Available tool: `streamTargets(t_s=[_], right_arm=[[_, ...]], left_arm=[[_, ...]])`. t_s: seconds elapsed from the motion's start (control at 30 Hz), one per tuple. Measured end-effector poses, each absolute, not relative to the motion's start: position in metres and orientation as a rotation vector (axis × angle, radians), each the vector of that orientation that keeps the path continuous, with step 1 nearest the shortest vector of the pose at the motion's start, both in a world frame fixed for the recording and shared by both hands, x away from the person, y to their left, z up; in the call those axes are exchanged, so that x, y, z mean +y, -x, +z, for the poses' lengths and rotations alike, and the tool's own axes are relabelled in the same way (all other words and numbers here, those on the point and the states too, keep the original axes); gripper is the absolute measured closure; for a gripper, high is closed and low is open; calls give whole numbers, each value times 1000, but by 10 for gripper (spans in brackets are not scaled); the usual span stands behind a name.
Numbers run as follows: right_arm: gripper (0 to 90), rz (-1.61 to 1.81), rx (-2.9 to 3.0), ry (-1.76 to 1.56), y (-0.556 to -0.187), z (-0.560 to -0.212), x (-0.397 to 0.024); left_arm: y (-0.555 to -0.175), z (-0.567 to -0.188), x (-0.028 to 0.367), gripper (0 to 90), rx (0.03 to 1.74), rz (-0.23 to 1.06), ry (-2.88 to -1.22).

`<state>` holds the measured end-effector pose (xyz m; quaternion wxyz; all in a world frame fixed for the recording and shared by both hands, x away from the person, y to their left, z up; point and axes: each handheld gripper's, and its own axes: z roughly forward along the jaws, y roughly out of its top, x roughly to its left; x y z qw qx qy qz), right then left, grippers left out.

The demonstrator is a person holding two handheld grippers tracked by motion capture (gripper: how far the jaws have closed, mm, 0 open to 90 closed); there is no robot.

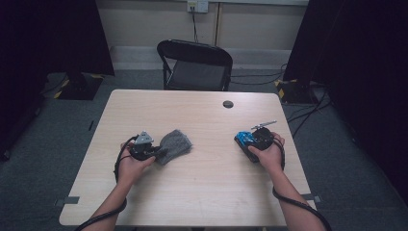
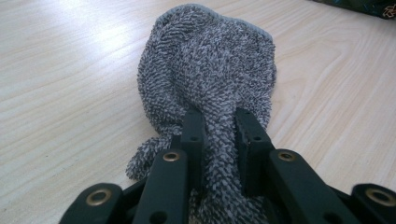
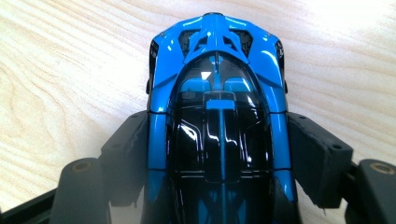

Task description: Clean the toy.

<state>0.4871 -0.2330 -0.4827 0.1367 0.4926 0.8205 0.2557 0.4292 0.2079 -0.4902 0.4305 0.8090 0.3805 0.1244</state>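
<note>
A crumpled grey terry cloth point(image 1: 174, 143) lies on the wooden table point(image 1: 202, 187) left of centre. My left gripper point(image 1: 155, 152) is shut on its near edge; in the left gripper view the two black jaws pinch a fold of the cloth point(image 2: 212, 84) between them, around the gripper's midpoint point(image 2: 219, 122). At the right of the table, my right gripper point(image 1: 246, 143) is shut on a blue and black toy car point(image 1: 246, 139). In the right gripper view the toy car point(image 3: 217, 112) sits nose away between the jaws, which press on both its sides at the gripper's midpoint point(image 3: 218, 140).
A round dark grommet point(image 1: 228, 104) sits in the table near its far edge. A black folding chair point(image 1: 196, 65) stands behind the table. Dark curtains hang at both sides, and cables run on the floor at the right.
</note>
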Motion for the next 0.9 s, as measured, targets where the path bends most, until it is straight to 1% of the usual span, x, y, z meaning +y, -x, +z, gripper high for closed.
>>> streamTargets(t_s=[0.57,0.73,0.83,0.9], right_arm=[[274,748,2378,-1404,-489,-484,-232],[266,757,2382,-1394,-489,-484,-233],[247,754,2383,-1378,-490,-484,-234],[243,752,2384,-1375,-489,-483,-234]], left_arm=[[-432,-493,208,741,958,306,-2016],[-433,-493,209,716,950,320,-2019],[-434,-493,209,702,953,316,-2015],[-434,-493,210,681,956,319,-2014]])
